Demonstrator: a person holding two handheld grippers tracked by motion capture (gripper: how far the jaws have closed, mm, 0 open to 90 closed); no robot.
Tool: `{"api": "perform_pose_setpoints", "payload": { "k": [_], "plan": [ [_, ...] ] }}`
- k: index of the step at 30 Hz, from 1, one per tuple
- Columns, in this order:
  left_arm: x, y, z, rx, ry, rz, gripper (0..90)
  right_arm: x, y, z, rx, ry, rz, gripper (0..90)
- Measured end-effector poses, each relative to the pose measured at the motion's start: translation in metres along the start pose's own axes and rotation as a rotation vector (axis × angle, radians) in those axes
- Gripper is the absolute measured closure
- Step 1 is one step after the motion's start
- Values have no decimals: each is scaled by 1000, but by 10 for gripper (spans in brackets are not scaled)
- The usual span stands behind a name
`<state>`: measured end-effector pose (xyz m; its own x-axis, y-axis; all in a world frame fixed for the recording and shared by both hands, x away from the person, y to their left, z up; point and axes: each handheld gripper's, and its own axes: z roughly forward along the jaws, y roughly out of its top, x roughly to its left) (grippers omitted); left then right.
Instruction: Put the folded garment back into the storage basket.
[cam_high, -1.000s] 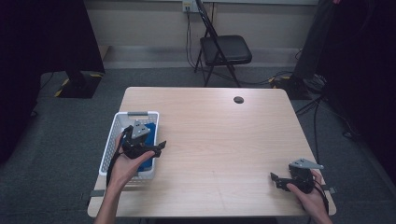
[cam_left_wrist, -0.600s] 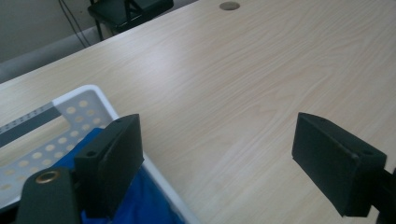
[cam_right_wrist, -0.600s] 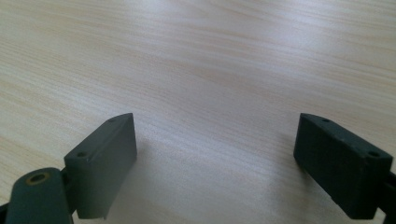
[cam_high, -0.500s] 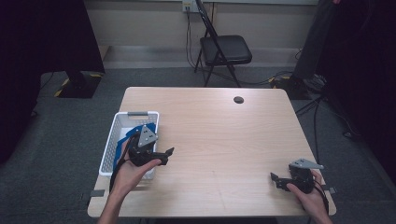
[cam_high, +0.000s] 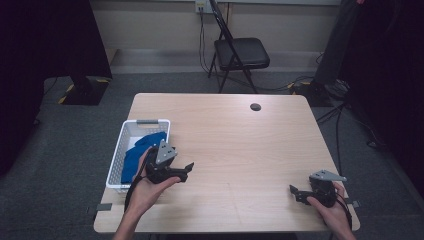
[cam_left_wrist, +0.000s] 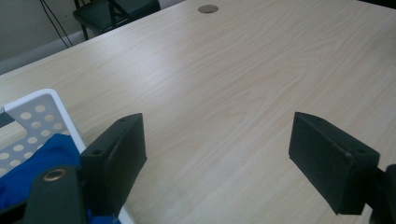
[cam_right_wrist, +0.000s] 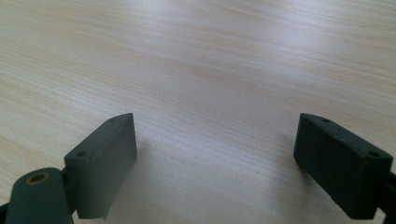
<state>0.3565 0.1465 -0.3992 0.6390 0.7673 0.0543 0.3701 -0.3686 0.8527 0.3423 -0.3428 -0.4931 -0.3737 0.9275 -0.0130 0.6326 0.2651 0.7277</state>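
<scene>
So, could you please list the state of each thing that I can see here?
left hand-held gripper: open, holding nothing, over the table beside the basket
right hand-held gripper: open, holding nothing
white basket: upright, blue cloth inside
blue cloth: crumpled in the basket
folding chair: unfolded, unoccupied

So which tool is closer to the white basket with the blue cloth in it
The left. The left tool sits just past the white basket's right rim, beside the blue cloth, its jaws open and empty. The right tool is far across the table, near its front right corner.
</scene>
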Motion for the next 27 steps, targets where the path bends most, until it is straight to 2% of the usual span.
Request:
{"api": "perform_pose_setpoints", "payload": {
  "k": [5, 7, 8, 11, 14, 16, 18, 21, 27],
  "plan": [
    [-12, -4, -1, 7, -37, 21, 173, 0, 0, 0, 0, 0, 0, 121],
    [-18, -4, -3, 4, -43, 58, 169, 0, 0, 0, 0, -1, -1, 121],
    [-20, -4, -3, 0, -42, 63, 169, 0, 0, 0, 0, -1, -1, 121],
    [-26, -5, -3, 13, -55, 71, 169, 0, 0, 0, 0, -1, -1, 121],
    [-30, -6, -1, 35, -42, 81, 169, 0, 0, 0, 0, -2, 0, 121],
    [-32, -8, 0, 52, -59, 73, 169, 0, 0, 0, 0, -2, 0, 121],
    [-34, -10, 2, 69, -58, 87, 173, 0, 0, 0, -1, -2, 0, 121],
    [-38, -14, 5, 77, -86, 89, 173, 0, 0, 0, 0, -2, 0, 121],
    [-45, -23, 14, 80, -68, 110, 166, 0, 0, 0, -1, -2, -1, 121]
  ]
}}
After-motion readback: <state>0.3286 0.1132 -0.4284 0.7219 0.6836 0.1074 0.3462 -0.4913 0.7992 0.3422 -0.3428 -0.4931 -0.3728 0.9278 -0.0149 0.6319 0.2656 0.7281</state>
